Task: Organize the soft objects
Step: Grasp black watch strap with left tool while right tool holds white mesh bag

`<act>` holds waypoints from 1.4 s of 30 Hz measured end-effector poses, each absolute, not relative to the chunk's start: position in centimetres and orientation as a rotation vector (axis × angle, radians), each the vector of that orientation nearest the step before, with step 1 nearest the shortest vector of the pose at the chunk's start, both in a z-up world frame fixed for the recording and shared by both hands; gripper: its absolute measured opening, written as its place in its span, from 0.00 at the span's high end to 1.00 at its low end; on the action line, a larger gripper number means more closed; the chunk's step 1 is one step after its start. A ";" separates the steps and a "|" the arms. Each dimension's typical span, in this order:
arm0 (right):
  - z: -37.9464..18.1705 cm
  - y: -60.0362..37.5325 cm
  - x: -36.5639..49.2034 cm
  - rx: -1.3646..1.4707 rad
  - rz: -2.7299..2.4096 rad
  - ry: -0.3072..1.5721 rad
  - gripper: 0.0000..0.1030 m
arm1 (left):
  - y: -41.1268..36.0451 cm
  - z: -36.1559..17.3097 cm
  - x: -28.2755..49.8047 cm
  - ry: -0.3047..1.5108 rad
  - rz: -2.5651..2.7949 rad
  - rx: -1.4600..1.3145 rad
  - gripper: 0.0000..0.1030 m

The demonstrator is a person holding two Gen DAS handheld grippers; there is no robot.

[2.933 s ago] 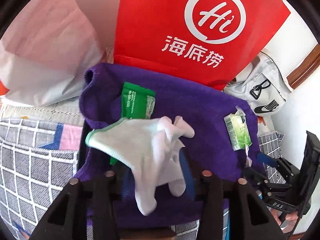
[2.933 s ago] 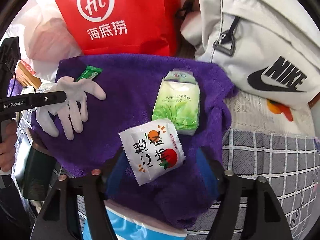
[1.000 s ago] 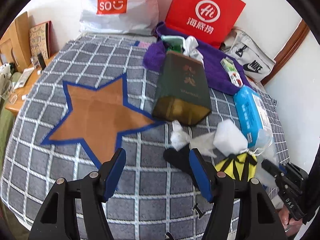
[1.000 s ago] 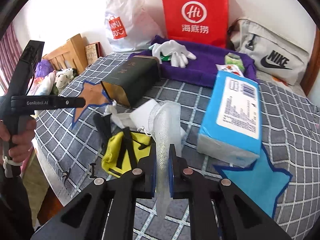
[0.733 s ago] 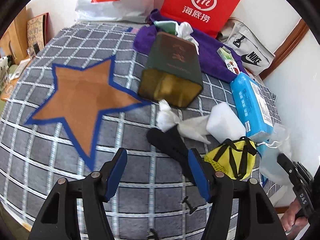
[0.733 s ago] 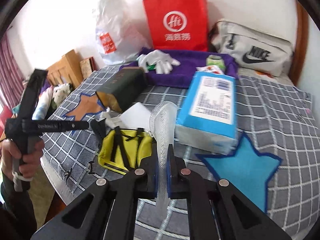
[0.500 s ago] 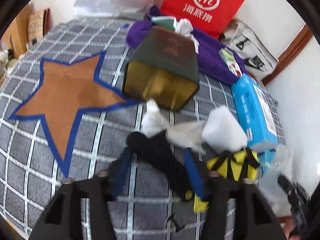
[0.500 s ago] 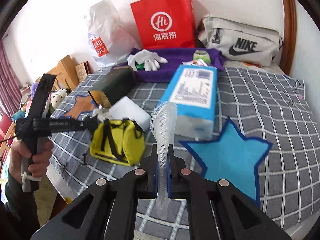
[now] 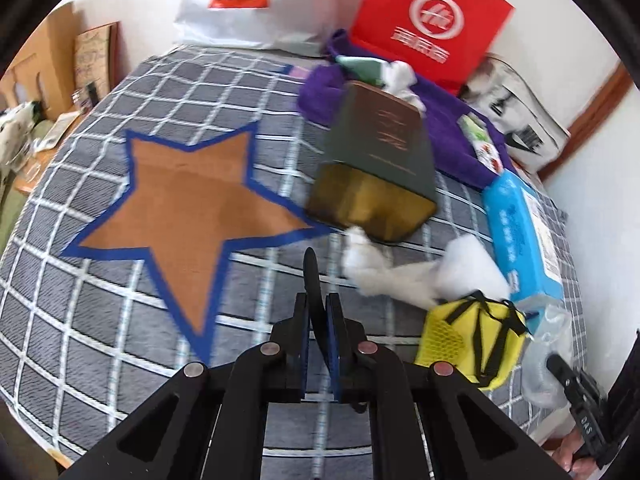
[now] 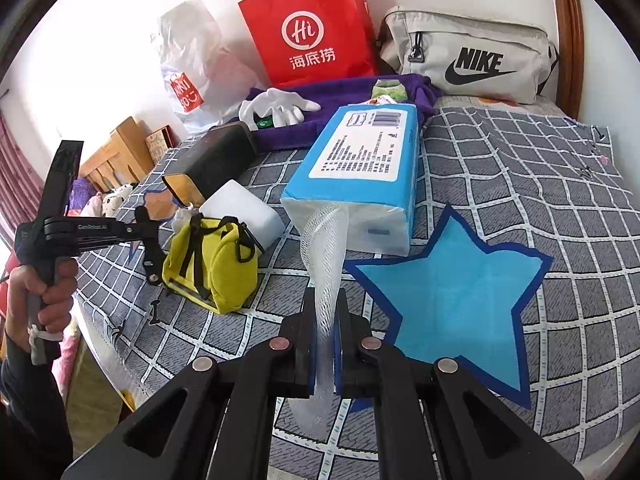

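Note:
My left gripper (image 9: 318, 314) is closing its jaws tight on a black cloth piece (image 9: 310, 276), which stands up between the pads above the grey checked bedspread (image 9: 100, 320). The brown star patch (image 9: 188, 200) lies to its left. My right gripper (image 10: 325, 320) is shut on a white foam mesh sleeve (image 10: 325, 248), held in front of the blue star patch (image 10: 452, 292). A yellow pouch (image 10: 212, 264) with black straps, a white foam block (image 10: 240, 208) and crumpled white cloth (image 9: 376, 272) lie between the two grippers. The left gripper (image 10: 149, 240) also shows in the right wrist view, in a hand.
A blue tissue pack (image 10: 360, 160) and a dark green box (image 9: 380, 160) lie mid-bed. Behind them a purple towel (image 10: 340, 88) carries white gloves (image 10: 276, 104) and small packets. A red bag (image 10: 312, 24), a grey Nike bag (image 10: 468, 56) and a white plastic bag (image 9: 240, 4) line the wall.
The left gripper went from open above the black cloth to shut on it, and the cloth now stands between the pads. The right gripper carried the mesh sleeve rightward, toward the blue star.

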State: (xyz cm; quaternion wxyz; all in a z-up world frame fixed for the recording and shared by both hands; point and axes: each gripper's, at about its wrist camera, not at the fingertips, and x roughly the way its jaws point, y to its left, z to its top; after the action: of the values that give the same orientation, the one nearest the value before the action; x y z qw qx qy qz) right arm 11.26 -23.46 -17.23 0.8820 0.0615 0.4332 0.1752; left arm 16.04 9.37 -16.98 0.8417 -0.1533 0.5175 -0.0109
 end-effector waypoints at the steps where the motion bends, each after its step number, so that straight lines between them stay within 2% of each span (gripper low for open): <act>1: -17.4 -23.4 11.3 0.127 0.365 0.906 0.94 | 9.8 -17.2 16.2 1.101 -0.016 -0.331 0.92; 3: -17.5 -23.3 11.3 0.125 0.364 0.914 0.94 | 10.2 -17.8 16.8 1.116 -0.006 -0.334 0.91; 5: -17.6 -23.2 11.3 0.125 0.361 0.916 0.94 | 10.1 -18.1 17.4 1.123 0.030 -0.302 0.84; 7: -17.5 -23.3 11.3 0.126 0.359 0.919 0.94 | 9.7 -18.4 17.8 1.143 0.081 -0.251 0.73; 9: -17.5 -23.3 11.3 0.128 0.360 0.918 0.94 | 9.5 -18.3 17.5 1.142 0.107 -0.238 0.71; 21: -18.3 -23.2 11.8 0.134 0.374 0.938 0.94 | 7.1 -18.5 16.5 1.141 0.066 -0.261 0.72; 23: -18.5 -23.2 11.9 0.138 0.374 0.939 0.94 | 6.7 -18.8 17.1 1.117 0.040 -0.248 0.82; 26: -18.7 -23.0 12.2 0.112 0.355 0.940 0.94 | 6.2 -18.4 17.0 1.111 0.035 -0.194 0.86; 29: -18.9 -23.2 12.3 0.107 0.356 0.943 0.94 | 6.4 -18.6 16.8 1.127 0.033 -0.202 0.86; 32: -19.4 -23.0 12.7 0.108 0.361 0.954 0.94 | 6.1 -18.8 17.0 1.124 0.033 -0.204 0.77; 34: -19.6 -22.9 12.9 0.107 0.369 0.960 0.94 | 5.3 -18.8 17.0 1.118 0.015 -0.191 0.57; 35: -19.7 -22.8 12.9 0.105 0.373 0.962 0.94 | 4.6 -18.9 17.0 1.120 0.003 -0.155 0.53; 36: -19.7 -22.7 12.9 0.104 0.375 0.962 0.94 | 3.7 -19.1 17.2 1.115 0.019 -0.097 0.54; 37: -19.7 -22.7 13.0 0.104 0.376 0.960 0.94 | 3.1 -19.3 17.2 1.101 0.056 -0.044 0.75; 39: -19.7 -22.9 13.0 0.112 0.376 0.958 0.94 | 3.0 -19.2 17.2 1.097 0.062 -0.035 0.80; 42: -19.3 -23.1 12.8 0.108 0.372 0.942 0.94 | 4.3 -18.8 16.6 1.112 0.027 -0.104 0.80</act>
State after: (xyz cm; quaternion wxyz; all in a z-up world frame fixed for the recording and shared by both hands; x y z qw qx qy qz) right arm 12.76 -23.14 -19.33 0.8730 0.0517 0.4510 0.1782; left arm 16.64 4.31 -18.83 0.8481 -0.0494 0.5274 0.0130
